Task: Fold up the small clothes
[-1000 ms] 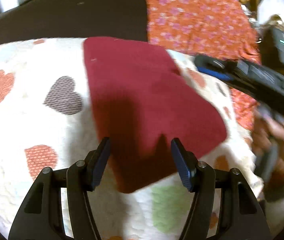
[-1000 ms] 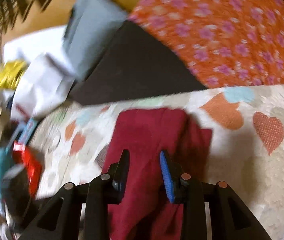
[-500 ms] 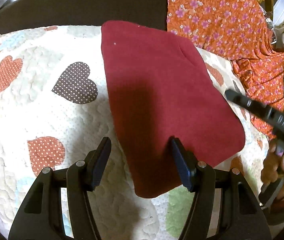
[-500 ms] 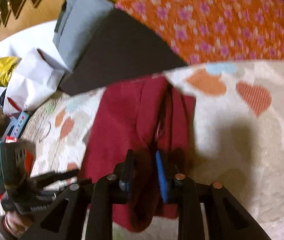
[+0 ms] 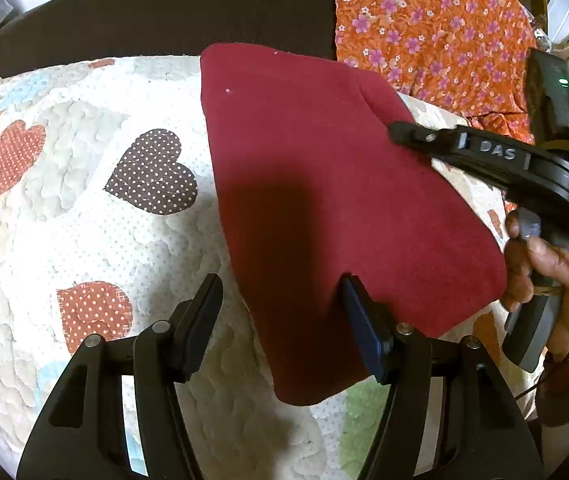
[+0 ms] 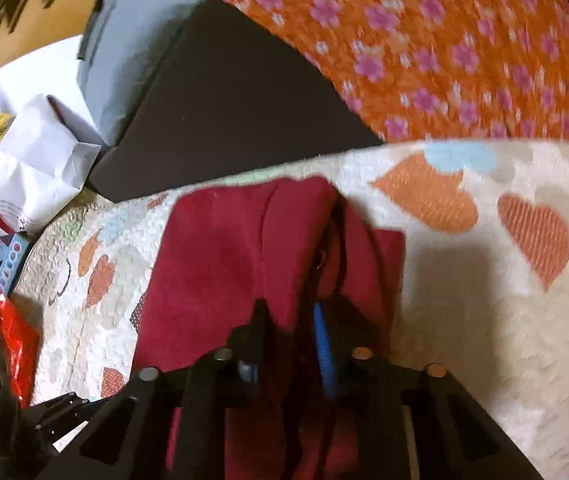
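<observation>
Maroon cloth [image 5: 336, 184] lies folded flat on quilt [image 5: 84, 208]; left jaws spread, right jaws unclear

Dark red cloth [image 5: 324, 184] on cream heart-patterned quilt [image 5: 84, 200]

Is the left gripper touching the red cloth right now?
Cannot tell: in the left wrist view the open left gripper straddles the red cloth, hiding any gap.

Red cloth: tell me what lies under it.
The red cloth lies flat on the heart-patterned quilt, which shows on all sides of it. Whatever part of the quilt sits directly beneath is covered. The left gripper hovers open over its near edge.
</observation>
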`<action>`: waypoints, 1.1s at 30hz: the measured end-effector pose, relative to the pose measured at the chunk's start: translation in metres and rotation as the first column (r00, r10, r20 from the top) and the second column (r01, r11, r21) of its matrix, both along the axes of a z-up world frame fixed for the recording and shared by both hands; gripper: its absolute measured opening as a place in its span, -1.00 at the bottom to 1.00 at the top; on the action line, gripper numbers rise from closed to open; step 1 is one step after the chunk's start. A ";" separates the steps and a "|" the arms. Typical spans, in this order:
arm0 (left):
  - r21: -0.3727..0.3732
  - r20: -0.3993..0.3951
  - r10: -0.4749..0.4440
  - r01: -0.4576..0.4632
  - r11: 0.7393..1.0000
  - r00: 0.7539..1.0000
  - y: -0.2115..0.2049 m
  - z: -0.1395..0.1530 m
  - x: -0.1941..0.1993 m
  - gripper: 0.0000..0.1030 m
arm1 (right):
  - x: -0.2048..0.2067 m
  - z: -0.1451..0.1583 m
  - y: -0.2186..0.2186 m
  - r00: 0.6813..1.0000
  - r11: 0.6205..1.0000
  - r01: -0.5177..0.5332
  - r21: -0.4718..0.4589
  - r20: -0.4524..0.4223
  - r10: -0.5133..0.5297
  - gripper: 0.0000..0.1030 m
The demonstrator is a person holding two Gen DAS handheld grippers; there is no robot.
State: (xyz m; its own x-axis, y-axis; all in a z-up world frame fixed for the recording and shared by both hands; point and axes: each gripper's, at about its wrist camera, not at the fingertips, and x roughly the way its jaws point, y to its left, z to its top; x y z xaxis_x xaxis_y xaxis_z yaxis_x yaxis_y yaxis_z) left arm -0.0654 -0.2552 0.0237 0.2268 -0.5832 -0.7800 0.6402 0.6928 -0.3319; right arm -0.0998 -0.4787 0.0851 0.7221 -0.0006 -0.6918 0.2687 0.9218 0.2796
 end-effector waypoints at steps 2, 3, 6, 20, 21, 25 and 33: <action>-0.004 0.002 0.002 -0.002 1.000 1.000 -0.001 0.001 0.000 0.21 | -0.005 0.004 -0.008 0.999 0.999 0.030 0.015 0.032 -0.031 -0.95; -0.005 0.005 -0.001 0.001 1.000 1.000 -0.003 0.001 0.001 0.24 | -0.005 0.000 -0.014 0.999 0.998 0.041 0.048 0.027 -0.043 -0.95; 0.008 0.022 -0.001 0.001 1.000 1.000 -0.003 0.000 -0.001 0.25 | 0.000 -0.016 -0.007 0.999 1.000 0.030 0.001 -0.031 -0.030 -0.95; 0.004 0.023 0.011 -0.011 1.000 1.000 -0.001 0.003 -0.001 0.25 | -0.031 0.020 0.015 0.999 0.985 0.040 -0.170 -0.015 -0.044 -0.95; 0.003 0.022 0.012 -0.012 1.000 1.000 -0.001 0.003 -0.001 0.25 | -0.033 0.021 0.012 0.999 0.990 0.037 -0.135 -0.004 -0.038 -0.95; -0.008 0.014 0.019 -0.019 1.000 1.000 0.001 0.003 0.000 0.25 | -0.031 0.017 -0.001 0.999 0.999 0.049 -0.025 0.010 -0.048 -0.54; -0.015 0.002 0.020 -0.020 1.000 1.000 0.000 0.004 0.003 0.25 | 0.001 -0.006 0.007 1.000 1.000 0.005 0.000 -0.029 -0.005 -0.83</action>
